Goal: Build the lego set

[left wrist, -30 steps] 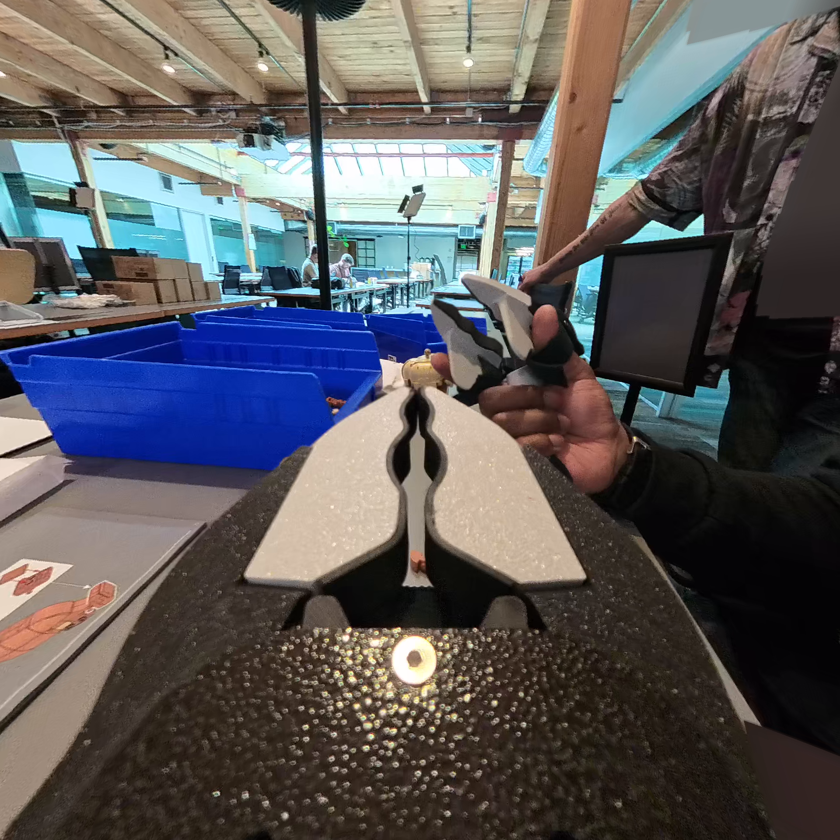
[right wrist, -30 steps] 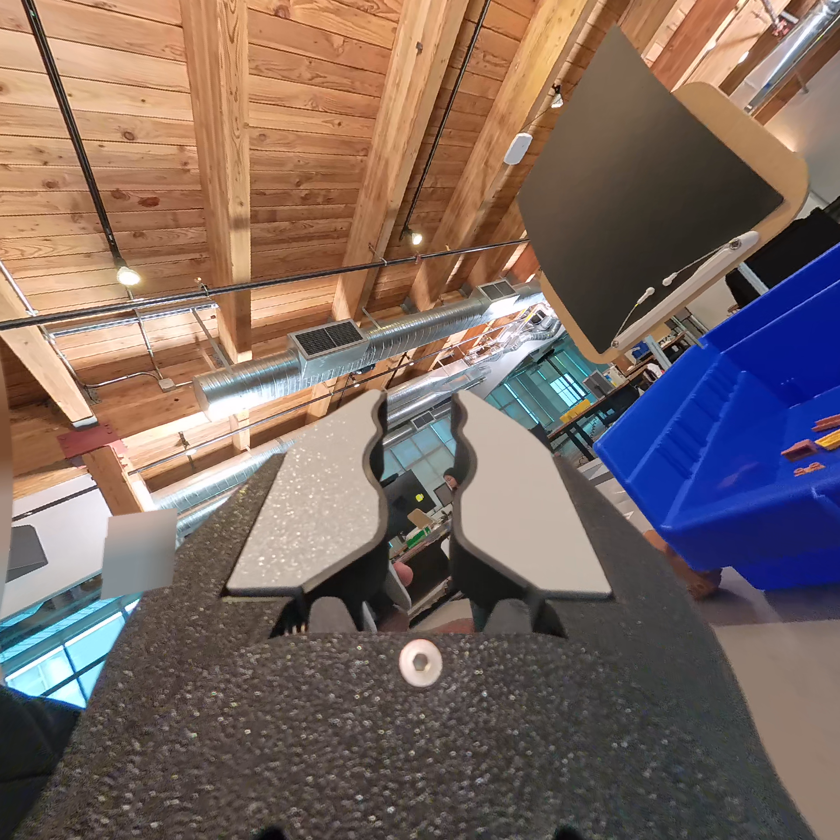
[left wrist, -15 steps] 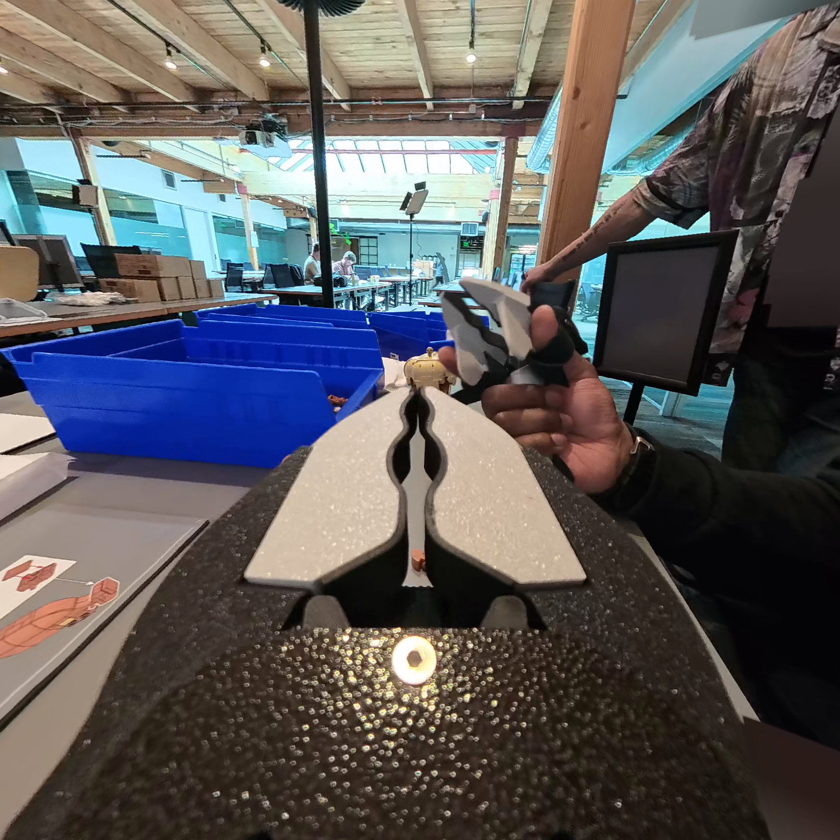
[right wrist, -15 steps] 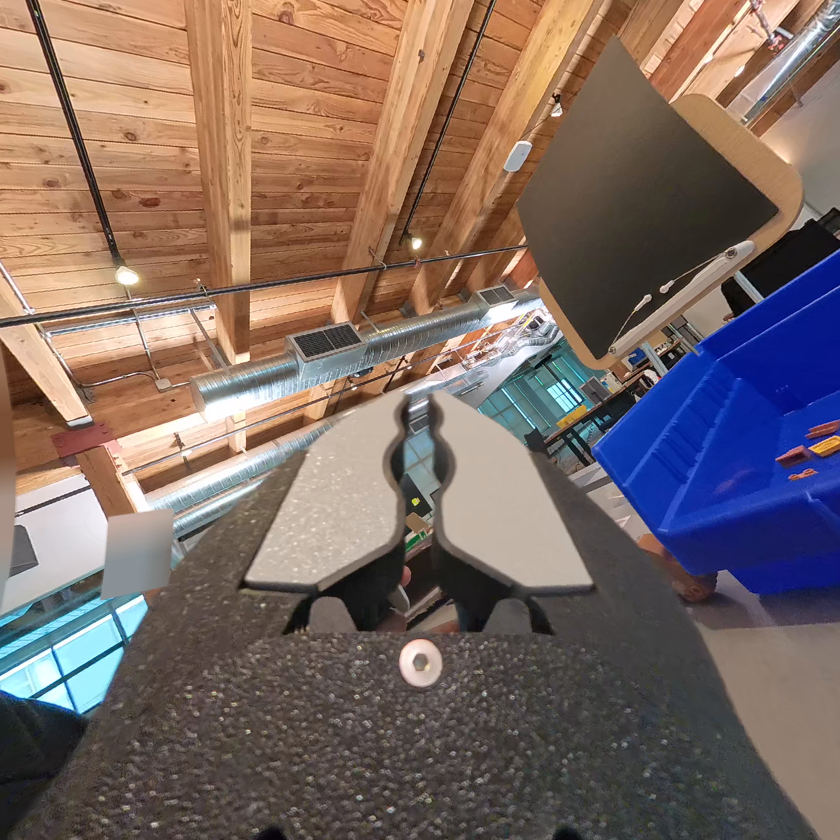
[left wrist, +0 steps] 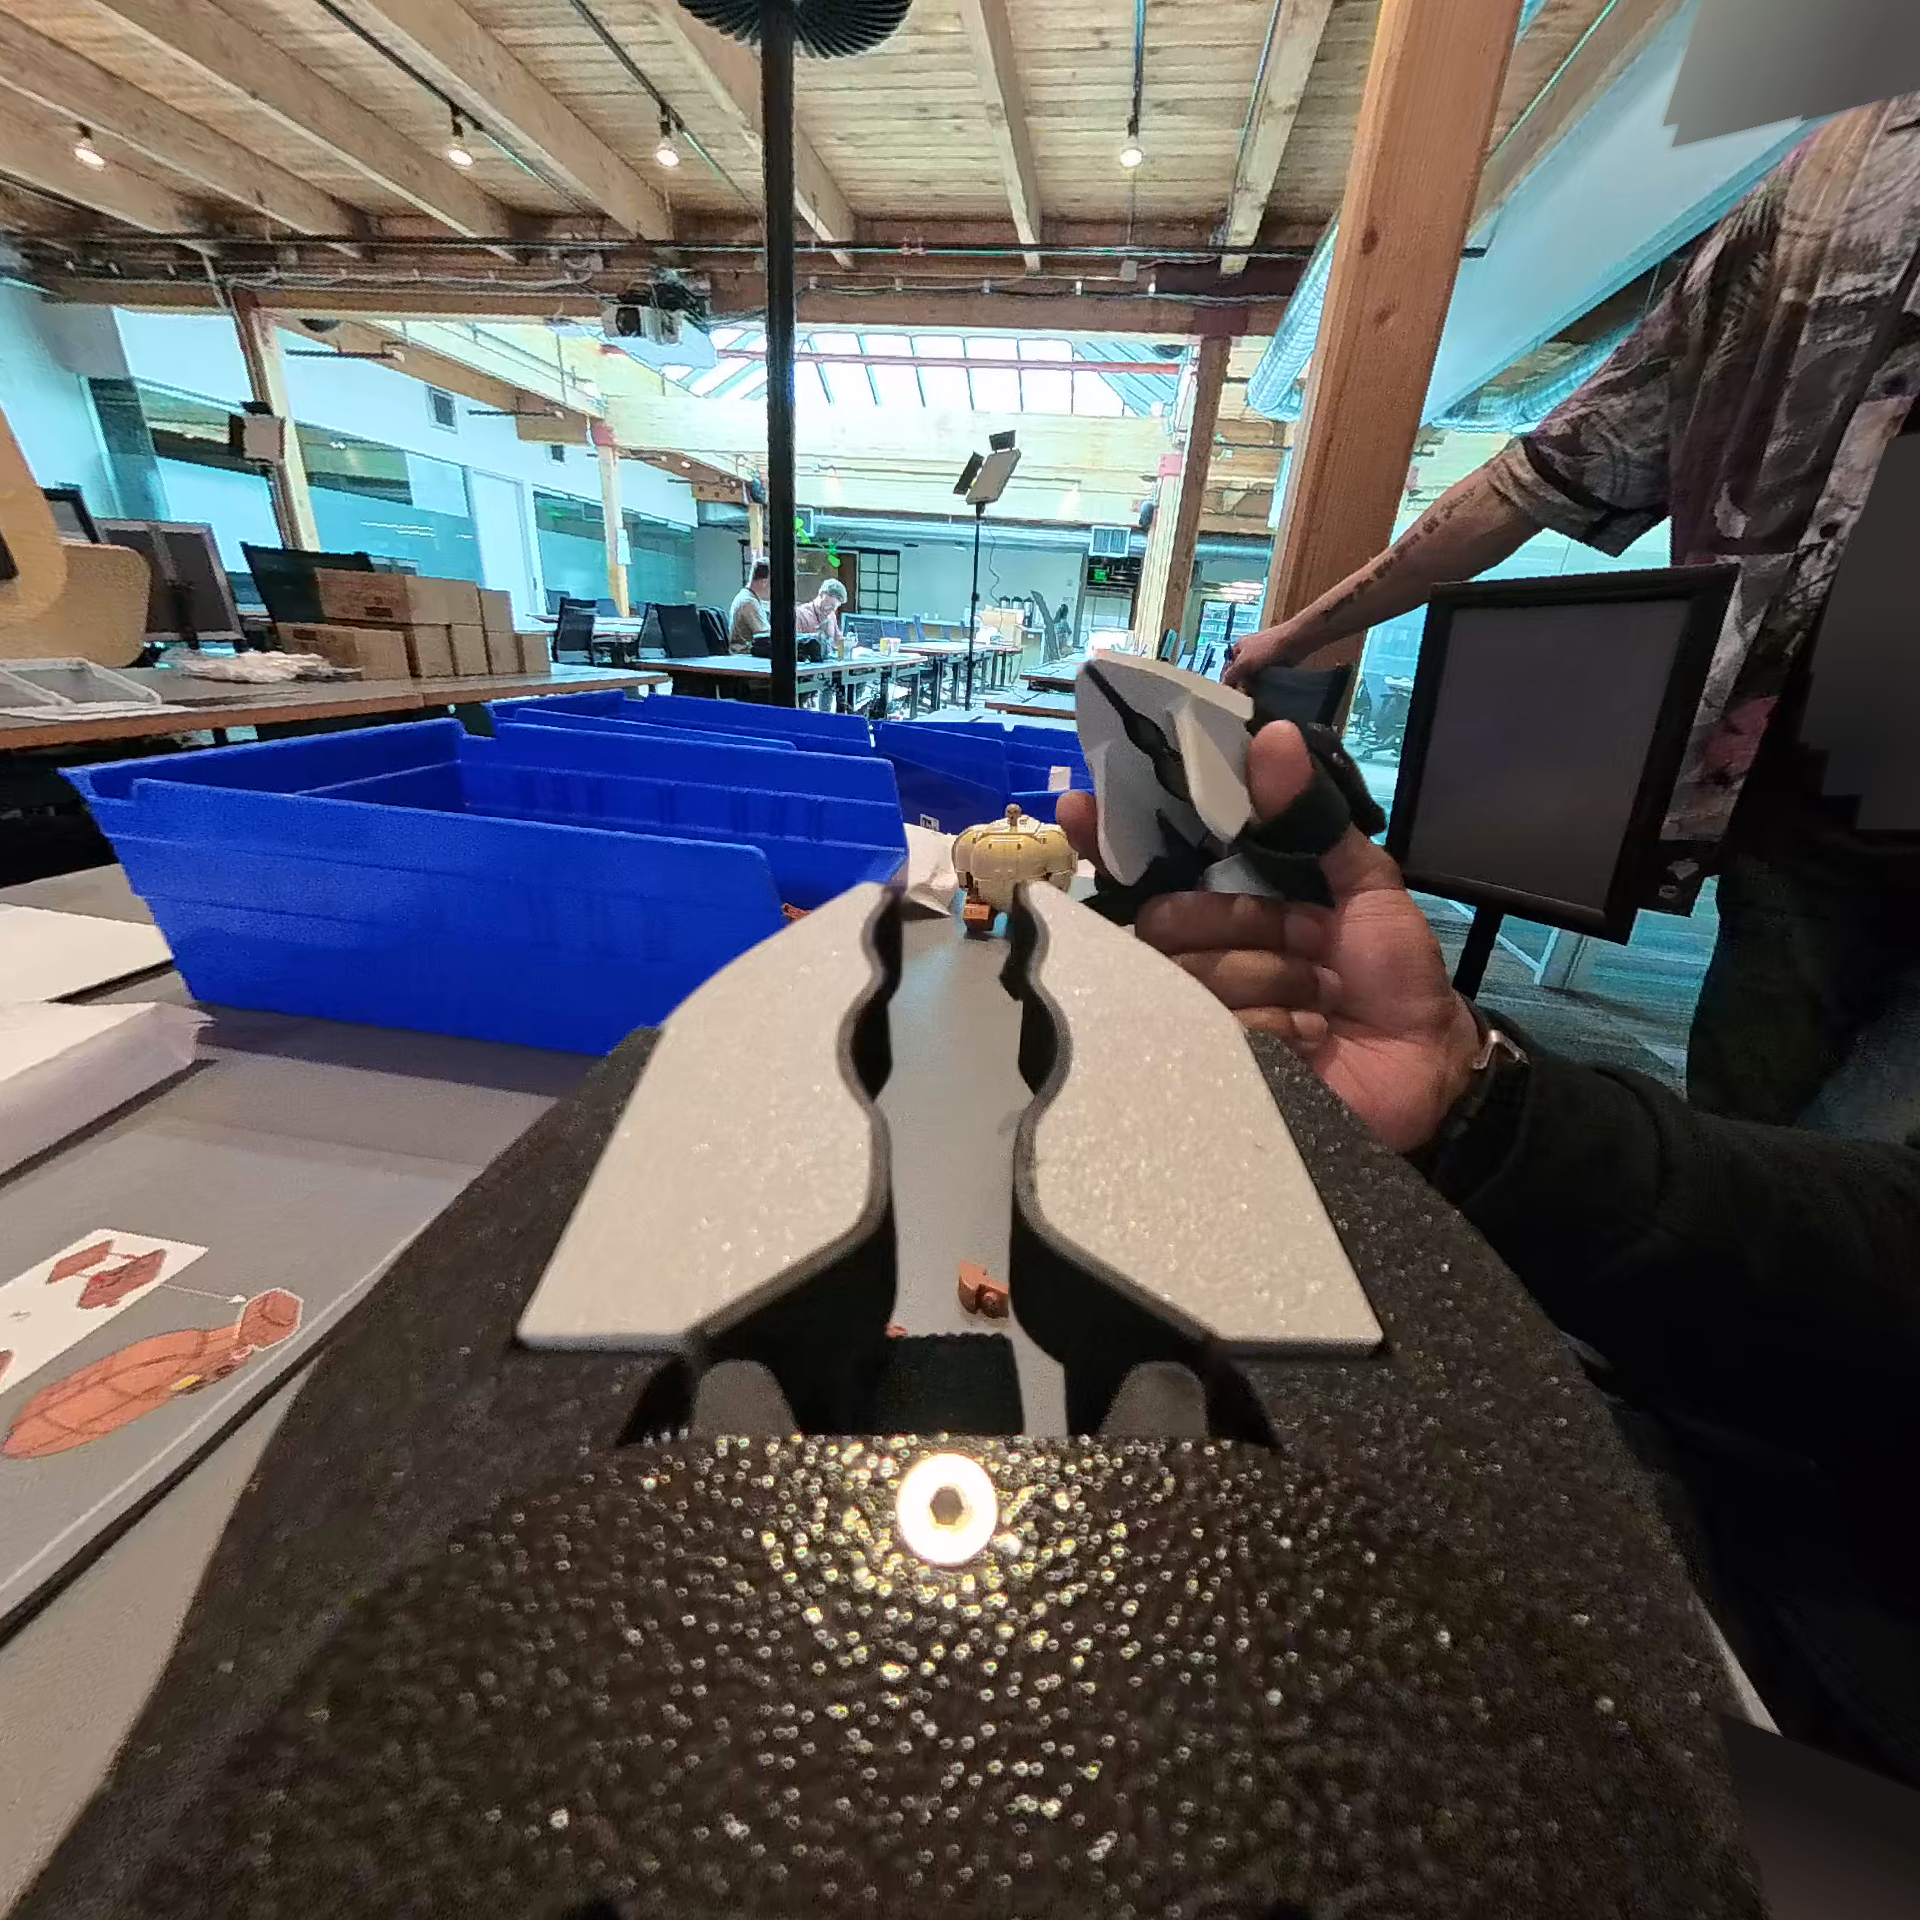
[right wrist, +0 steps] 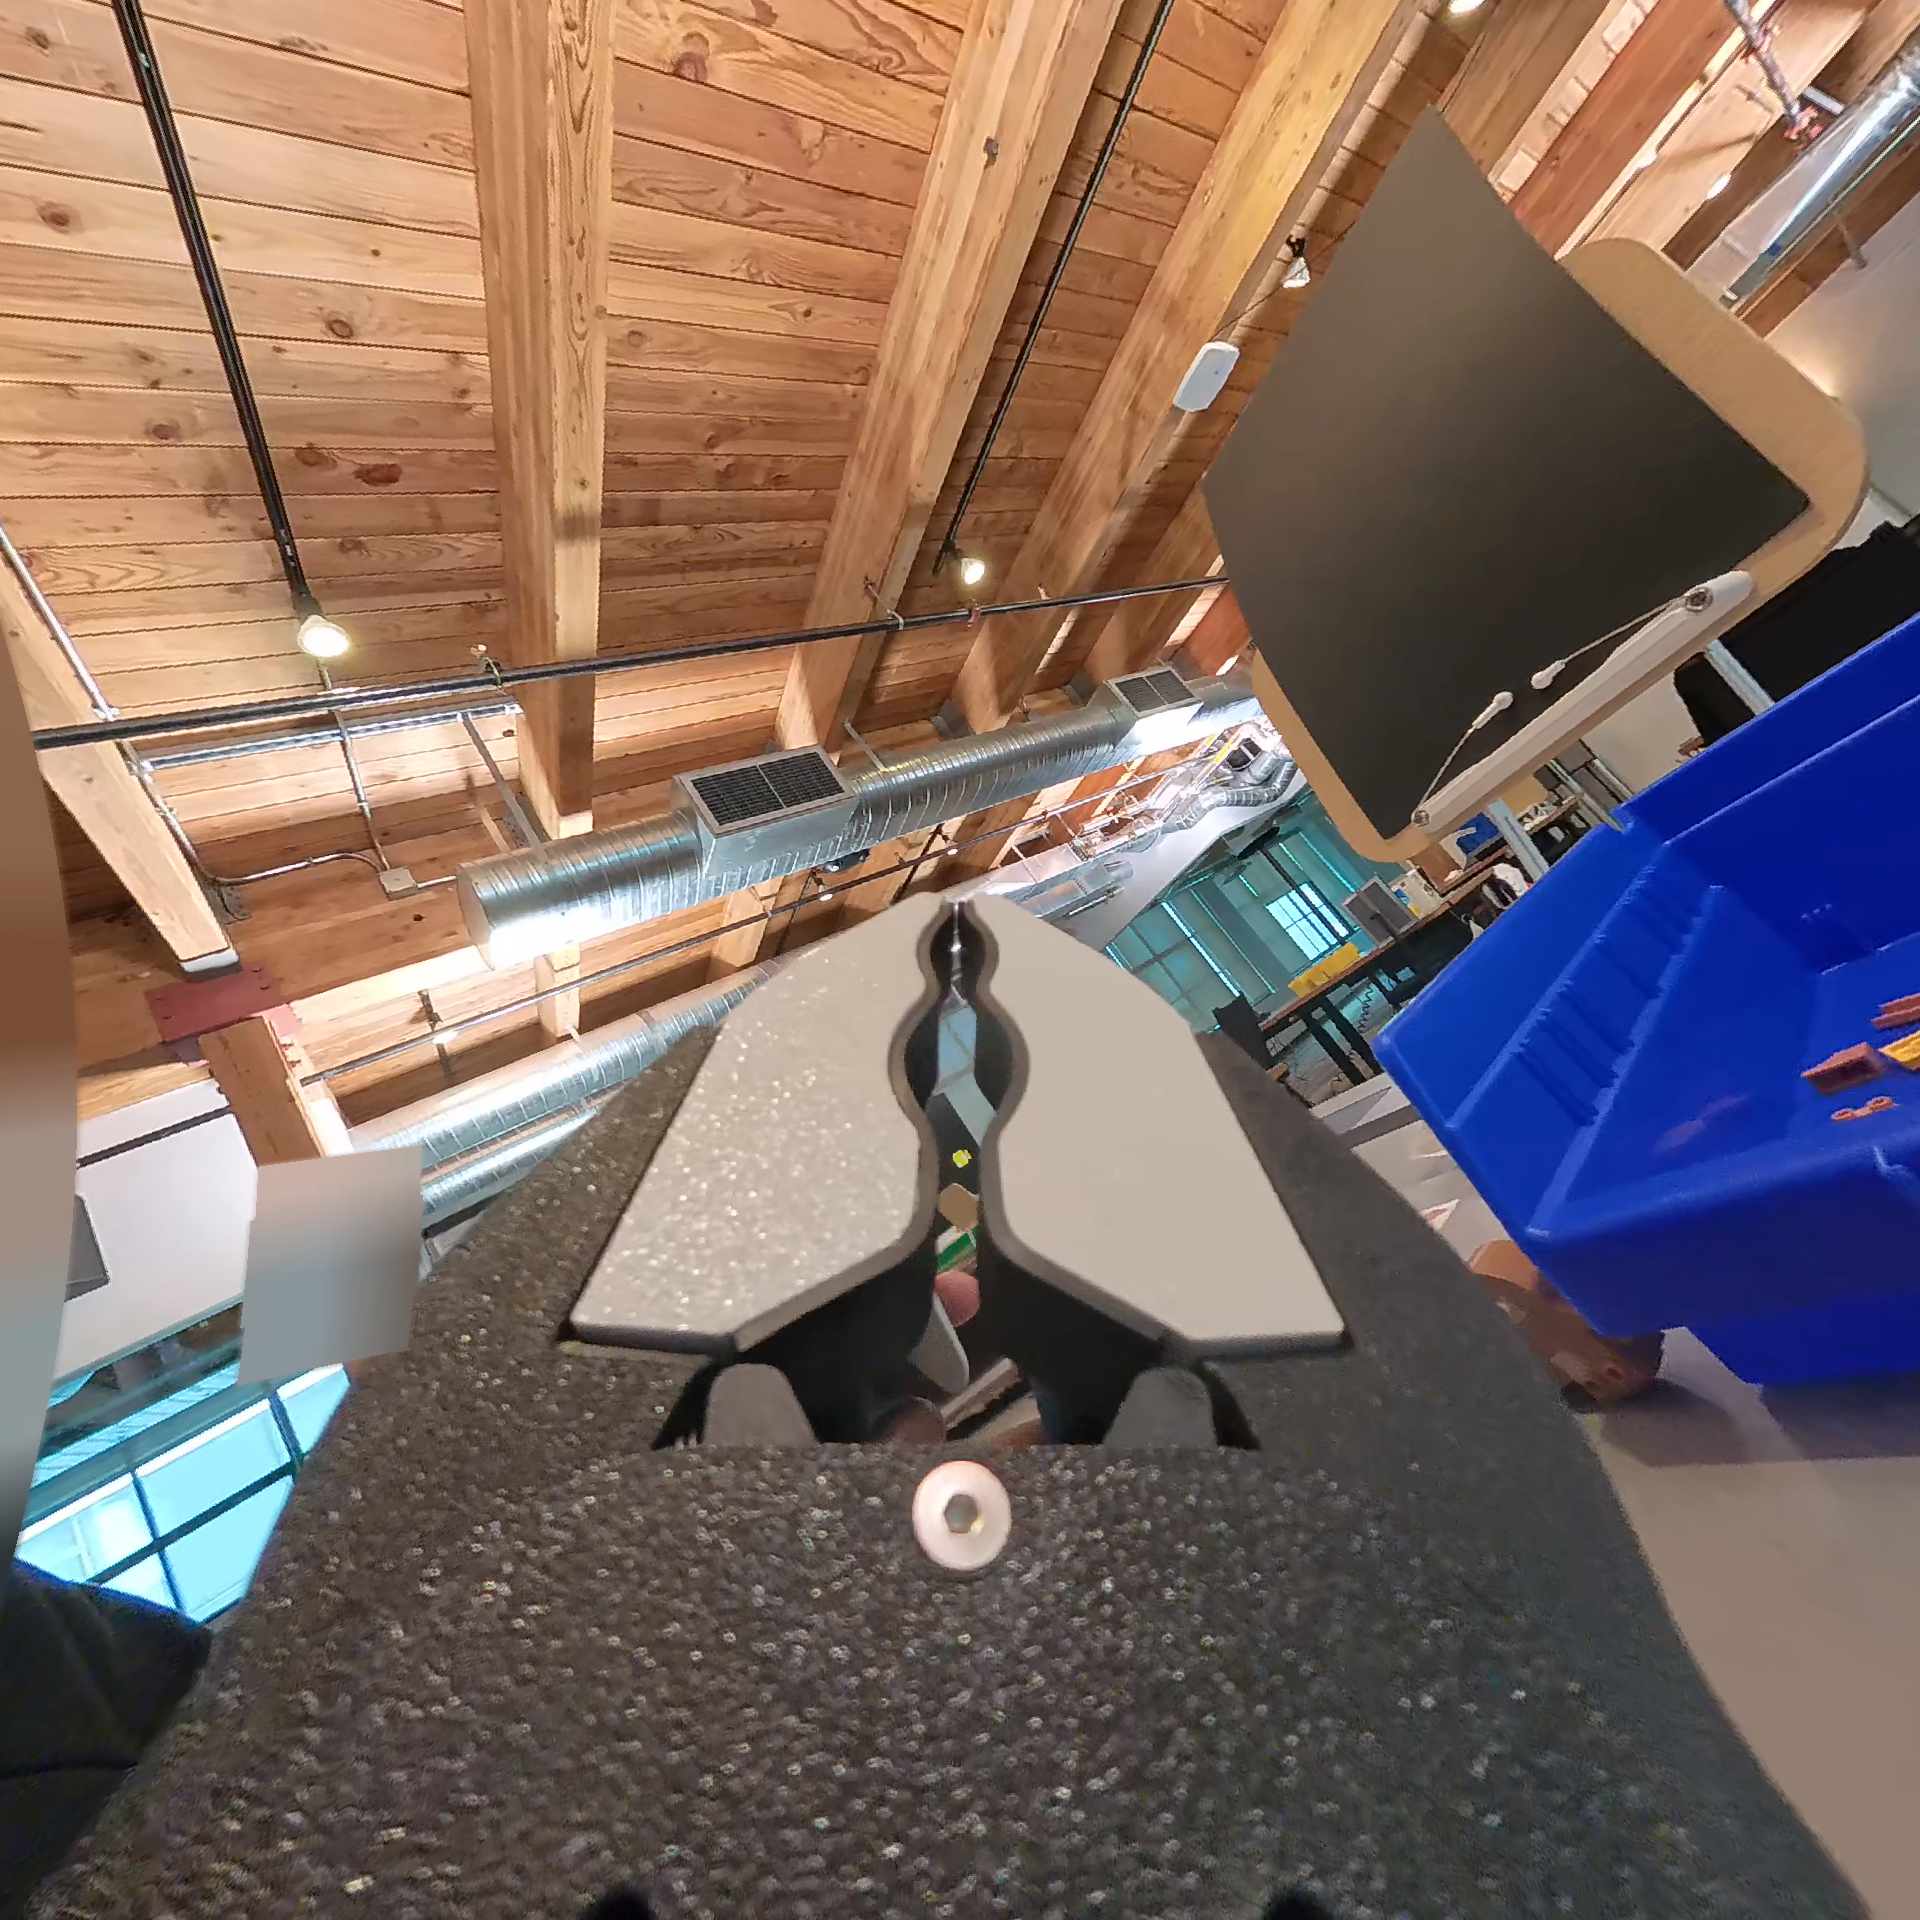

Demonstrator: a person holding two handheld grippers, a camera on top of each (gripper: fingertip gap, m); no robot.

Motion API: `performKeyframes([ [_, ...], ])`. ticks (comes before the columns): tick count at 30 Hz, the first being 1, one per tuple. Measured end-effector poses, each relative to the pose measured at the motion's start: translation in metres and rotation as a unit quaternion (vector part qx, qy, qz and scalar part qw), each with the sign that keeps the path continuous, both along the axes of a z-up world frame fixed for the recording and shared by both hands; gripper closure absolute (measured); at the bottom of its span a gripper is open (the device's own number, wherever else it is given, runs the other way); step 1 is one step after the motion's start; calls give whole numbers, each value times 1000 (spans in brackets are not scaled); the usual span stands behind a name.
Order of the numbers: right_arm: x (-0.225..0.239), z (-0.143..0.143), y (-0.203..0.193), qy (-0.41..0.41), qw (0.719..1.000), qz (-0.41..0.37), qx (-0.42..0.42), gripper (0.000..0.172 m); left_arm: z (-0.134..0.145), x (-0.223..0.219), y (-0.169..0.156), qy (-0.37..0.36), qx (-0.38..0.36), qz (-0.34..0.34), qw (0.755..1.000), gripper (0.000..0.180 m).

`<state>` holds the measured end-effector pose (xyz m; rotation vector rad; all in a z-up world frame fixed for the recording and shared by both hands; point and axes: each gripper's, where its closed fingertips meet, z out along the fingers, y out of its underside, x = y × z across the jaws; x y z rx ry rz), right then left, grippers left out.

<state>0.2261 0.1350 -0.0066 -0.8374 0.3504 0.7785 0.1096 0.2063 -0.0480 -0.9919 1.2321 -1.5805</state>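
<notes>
The left gripper (left wrist: 948, 914) hovers low over the grey tabletop (left wrist: 364, 1122) with its fingers (left wrist: 748, 1122) spread apart and nothing between them but bare surface. Through the gap, near the finger roots, a tiny brown brick piece (left wrist: 980, 1286) lies on the tabletop, touched by neither pad. Just past the fingertips stands a small cream-coloured toy model (left wrist: 1013, 857) with a rounded body and brown parts underneath; it sits close beside the front corner of a big blue bin (left wrist: 447, 883), with more blue bins lined up behind. To the left lies a printed instruction sheet (left wrist: 135, 1340) showing a reddish-brown build. The right gripper (left wrist: 1164, 790) is held up in the air to the right of the toy, gripped in a person's hand (left wrist: 1309, 966), and tilted so that it points at the wooden ceiling (right wrist: 623, 364) and a silver duct (right wrist: 831, 821). Its fingers (right wrist: 1122, 1143) are clenched, tips meeting with nothing clamped between them as far as I can make out. Off to its right another blue bin (right wrist: 1621, 1143) holds a few small brown pieces (right wrist: 1844, 1070). A second person in a patterned shirt (left wrist: 1766, 416) stands behind a dark monitor (left wrist: 1558, 748).
</notes>
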Motion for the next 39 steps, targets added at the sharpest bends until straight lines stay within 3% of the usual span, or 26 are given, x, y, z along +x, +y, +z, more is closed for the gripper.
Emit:
performKeyframes([
  [2,1,0,0,6,1000,1,0,160,0,0,2,-1,-4,2,1000,160],
  [4,2,0,0,10,1000,4,2,154,1,-2,-1,-5,4,-7,1000,180],
  [8,2,0,0,8,1000,3,1,151,0,-1,-4,-4,9,-9,1000,177],
  [10,2,1,-2,4,1000,-2,6,172,0,0,-2,-1,4,-4,1000,165],
  [15,-1,2,-2,-9,1000,-6,6,172,1,0,2,-2,-5,4,1000,160],
  [16,-1,2,-2,-9,1000,-6,6,172,1,0,2,-3,-3,4,1000,164],
  [17,-1,2,-3,-7,1000,-6,8,172,1,-1,0,-6,4,-2,1000,179],
  [20,0,1,-2,-4,1000,-5,5,167,2,-2,-3,-6,10,-8,1000,180],
  [24,-1,2,-2,-10,1000,-8,2,169,0,0,-1,-1,1,-4,1000,165],
  [30,0,1,-2,-7,1000,-7,2,168,0,0,0,-2,-1,-1,1000,161],
  [31,-1,1,-2,-7,1000,-6,2,167,0,0,0,-2,0,-2,1000,162],
  [33,-1,1,-1,-7,1000,-6,1,165,1,-2,-2,-8,7,-8,1000,180],
  [36,0,1,-1,-6,1000,-7,0,161,2,-2,-3,-7,10,-8,1000,180],
  [39,-1,1,-1,-6,1000,-4,-1,154,1,0,-1,-3,0,-4,1000,161],
])
